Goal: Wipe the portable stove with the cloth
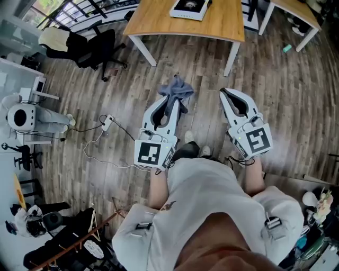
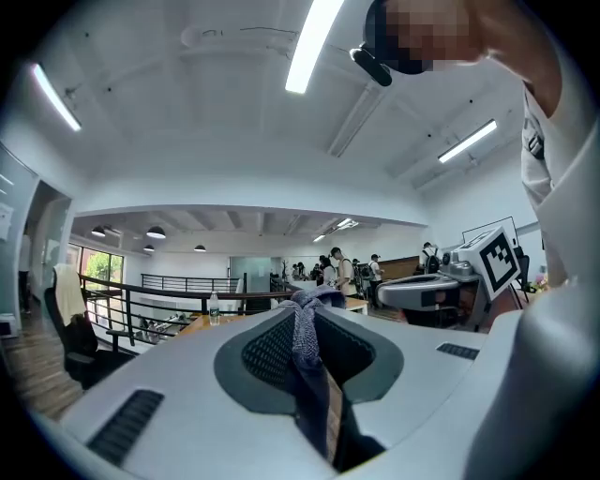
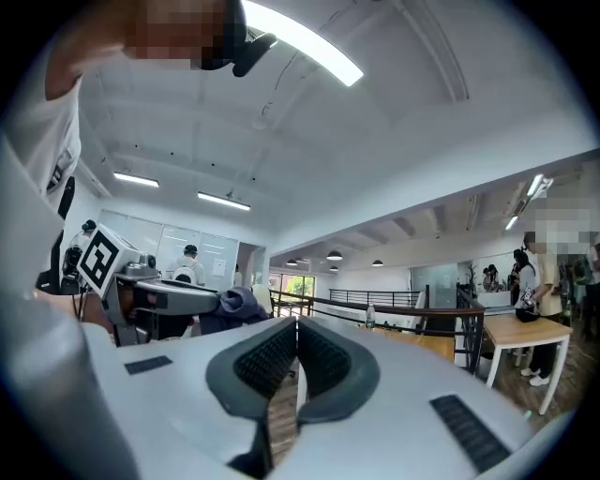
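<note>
A grey-blue cloth (image 1: 176, 90) hangs bunched from the tips of my left gripper (image 1: 172, 101), which is shut on it. In the left gripper view the cloth (image 2: 306, 330) runs down between the two jaws of that gripper (image 2: 306, 305). My right gripper (image 1: 226, 93) is held beside it at the same height, shut, with nothing between its jaws. In the right gripper view its pads meet at the tips (image 3: 296, 324), and the cloth (image 3: 240, 302) shows off to the left. Both grippers point level over the wooden floor. No portable stove is in any view.
A wooden table (image 1: 159, 24) with a white box (image 1: 189, 8) stands ahead, and another table (image 1: 299, 13) at the far right. A black office chair (image 1: 98, 47) is at the left. A power strip with cable (image 1: 107, 122) lies on the floor. People stand far off.
</note>
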Tool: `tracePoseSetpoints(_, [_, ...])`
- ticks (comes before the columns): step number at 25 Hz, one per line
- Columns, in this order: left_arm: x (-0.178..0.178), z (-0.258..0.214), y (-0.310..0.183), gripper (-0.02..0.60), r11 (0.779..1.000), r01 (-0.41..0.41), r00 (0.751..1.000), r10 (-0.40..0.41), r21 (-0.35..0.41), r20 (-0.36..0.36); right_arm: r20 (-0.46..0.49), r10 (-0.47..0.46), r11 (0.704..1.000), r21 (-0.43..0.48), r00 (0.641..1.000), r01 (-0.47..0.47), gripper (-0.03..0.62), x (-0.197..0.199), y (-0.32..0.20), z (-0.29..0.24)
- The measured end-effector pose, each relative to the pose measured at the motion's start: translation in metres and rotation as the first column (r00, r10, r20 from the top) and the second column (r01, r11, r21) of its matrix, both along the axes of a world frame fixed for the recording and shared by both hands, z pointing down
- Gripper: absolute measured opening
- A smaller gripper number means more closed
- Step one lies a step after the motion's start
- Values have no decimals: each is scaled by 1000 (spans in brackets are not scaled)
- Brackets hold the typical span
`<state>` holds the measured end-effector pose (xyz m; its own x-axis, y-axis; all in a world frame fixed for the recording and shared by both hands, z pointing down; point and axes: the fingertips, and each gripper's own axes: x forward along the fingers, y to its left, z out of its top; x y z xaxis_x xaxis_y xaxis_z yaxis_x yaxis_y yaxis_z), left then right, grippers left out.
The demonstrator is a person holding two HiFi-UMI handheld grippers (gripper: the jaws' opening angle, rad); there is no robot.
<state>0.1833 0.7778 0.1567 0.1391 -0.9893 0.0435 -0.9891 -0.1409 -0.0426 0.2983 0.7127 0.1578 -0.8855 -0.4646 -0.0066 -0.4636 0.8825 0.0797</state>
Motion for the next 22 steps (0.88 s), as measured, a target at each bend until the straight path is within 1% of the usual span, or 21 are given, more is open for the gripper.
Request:
tracePoseSetpoints(9, [-30,3,-48,78,1000,-17,1000,17,8,-7,-29,14,1000,9,999,-14,21,-31,-43,1])
tracePoseSetpoints(22, [-107,-3,-126,77,997,-60,998,61,40,-21,-63,32,999,16,997,-31,21,-112,-111,4])
